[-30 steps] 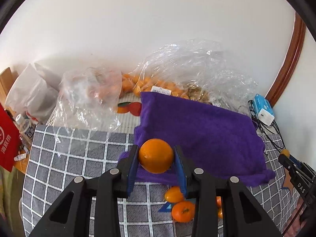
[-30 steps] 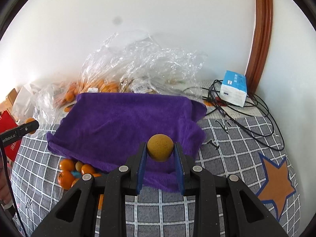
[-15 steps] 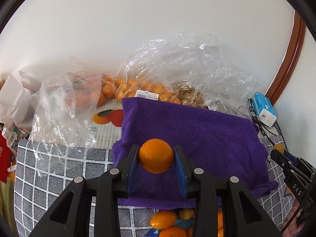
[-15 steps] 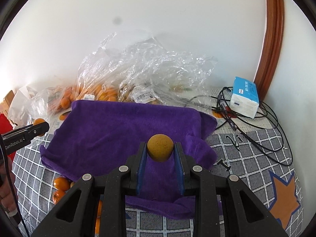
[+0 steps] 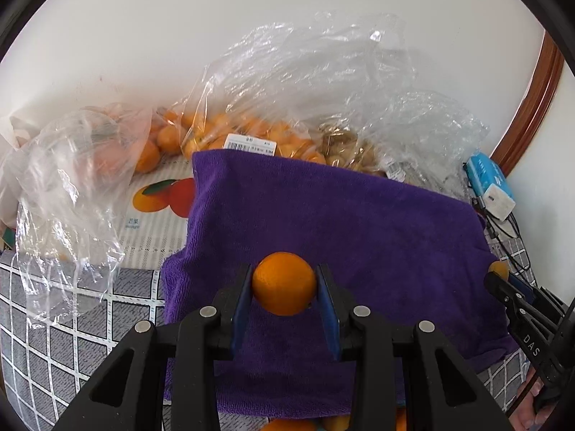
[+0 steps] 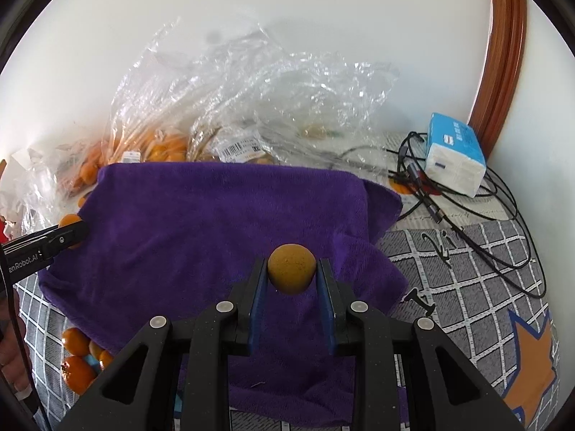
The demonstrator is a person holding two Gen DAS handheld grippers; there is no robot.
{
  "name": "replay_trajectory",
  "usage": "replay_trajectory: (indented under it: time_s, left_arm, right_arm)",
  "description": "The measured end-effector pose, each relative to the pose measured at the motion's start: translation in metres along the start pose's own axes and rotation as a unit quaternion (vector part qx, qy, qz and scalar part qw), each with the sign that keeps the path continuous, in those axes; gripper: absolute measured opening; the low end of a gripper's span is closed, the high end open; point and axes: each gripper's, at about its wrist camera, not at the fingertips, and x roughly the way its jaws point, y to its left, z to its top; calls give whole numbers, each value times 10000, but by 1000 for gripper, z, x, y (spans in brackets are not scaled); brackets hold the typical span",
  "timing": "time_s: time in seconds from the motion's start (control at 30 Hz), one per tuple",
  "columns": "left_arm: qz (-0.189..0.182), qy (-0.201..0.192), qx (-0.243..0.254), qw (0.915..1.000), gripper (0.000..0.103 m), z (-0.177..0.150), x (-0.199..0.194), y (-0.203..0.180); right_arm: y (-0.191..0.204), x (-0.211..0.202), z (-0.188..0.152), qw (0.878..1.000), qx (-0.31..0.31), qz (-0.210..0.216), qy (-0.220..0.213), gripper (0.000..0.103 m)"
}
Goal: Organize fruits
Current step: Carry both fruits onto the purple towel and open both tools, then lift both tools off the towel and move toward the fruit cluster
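So we've got a purple towel point(image 5: 359, 237) spread over the checked counter point(image 5: 54, 323), and behind it at 12 o'clock clear plastic bags point(image 5: 287, 82) stuffed with small oranges. A tissue pack point(image 6: 454, 158) and tangled cables point(image 6: 467, 208) sit at 2 o'clock in our right view. Loose oranges point(image 6: 77, 355) peek out at 8 o'clock from under the towel edge. Our left tongs point(image 5: 284, 287) are clamped on an orange point(image 5: 284, 282), our right tongs point(image 6: 291, 273) on a duller brownish fruit point(image 6: 291, 267), both angled down over the towel.
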Motion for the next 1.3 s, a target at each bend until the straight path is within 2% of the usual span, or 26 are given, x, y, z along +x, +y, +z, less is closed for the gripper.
replay_trajectory:
  time_s: [0.27,0.63,0.83,0.9,1.07,1.1,1.17,1.3]
  left_arm:
    - [25,210,63,9998,33,-3,20,-2]
    - [103,457,204,9987,33,-11,38,-12]
    - [104,455,185,9987,33,-12,38,-11]
    - [116,455,205,9987,33,-12,38,-11]
    - [84,480,209,9986,34,-11,36,-11]
    - [85,464,199,9987,37,-11,33,-13]
    - [70,414,186,9989,45,-9,26,-16]
    - [-58,234,200,9995,48,-6,6,-21]
  right_arm:
    - [6,29,-11,9997,-97,-3,244,27]
    - [8,45,-14,9991,-179,-13,387,27]
    - [8,47,-14,9991,-174,4,383,27]
    - [8,46,-14,9990,-186,30,400,29]
    - [9,38,-15,9990,-150,-23,412,56]
    - [8,35,-16,9992,-120,-49,391,58]
    - [6,26,-16,9993,-35,-94,355,61]
    - [2,5,-19,9994,154,-180,252,61]
